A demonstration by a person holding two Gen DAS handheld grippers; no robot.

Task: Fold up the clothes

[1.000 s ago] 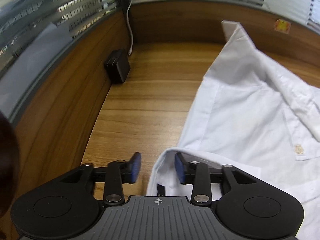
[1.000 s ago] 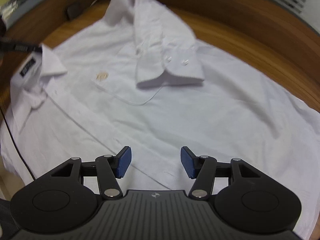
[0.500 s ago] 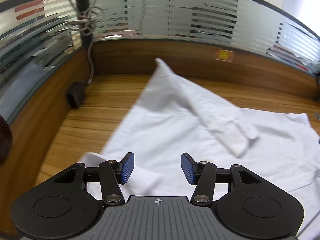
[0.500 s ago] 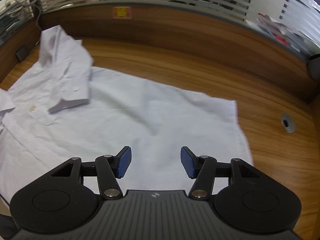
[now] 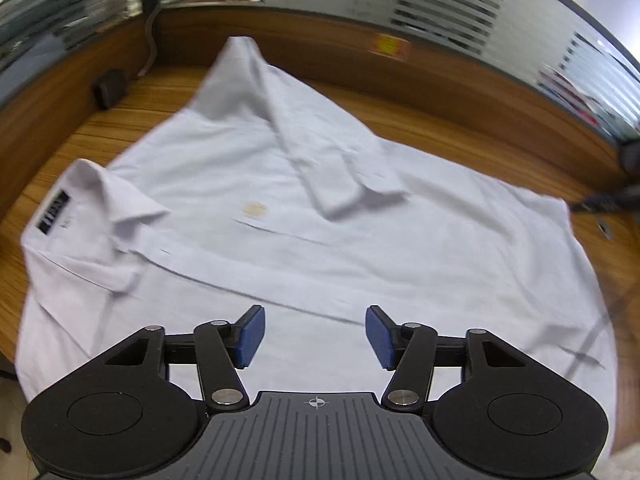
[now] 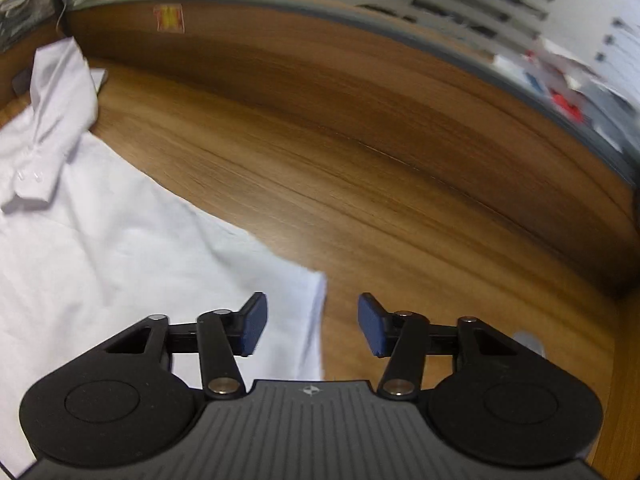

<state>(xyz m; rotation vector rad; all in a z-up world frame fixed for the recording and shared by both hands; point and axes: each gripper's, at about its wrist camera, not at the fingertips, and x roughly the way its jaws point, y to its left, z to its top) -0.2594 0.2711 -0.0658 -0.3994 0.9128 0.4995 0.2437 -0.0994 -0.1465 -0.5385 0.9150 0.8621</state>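
A white dress shirt (image 5: 360,248) lies front up on the wooden desk, collar (image 5: 100,200) at the left, one sleeve with its cuff (image 5: 360,192) folded across the chest. My left gripper (image 5: 316,338) is open and empty above the shirt's near side. In the right wrist view the shirt (image 6: 120,260) fills the lower left, its hem corner (image 6: 316,280) between the fingers. My right gripper (image 6: 312,326) is open and empty above that hem edge.
A wooden partition with frosted glass (image 5: 400,12) runs behind the desk. A black power adapter (image 5: 110,88) with a cable sits at the far left. Bare desk wood (image 6: 380,184) lies right of the shirt. An orange sticker (image 6: 170,18) is on the partition.
My left gripper let go of the collar, opened wider and pulled back right over the shirt. My right gripper swung right from the shirt's middle to its hem corner.
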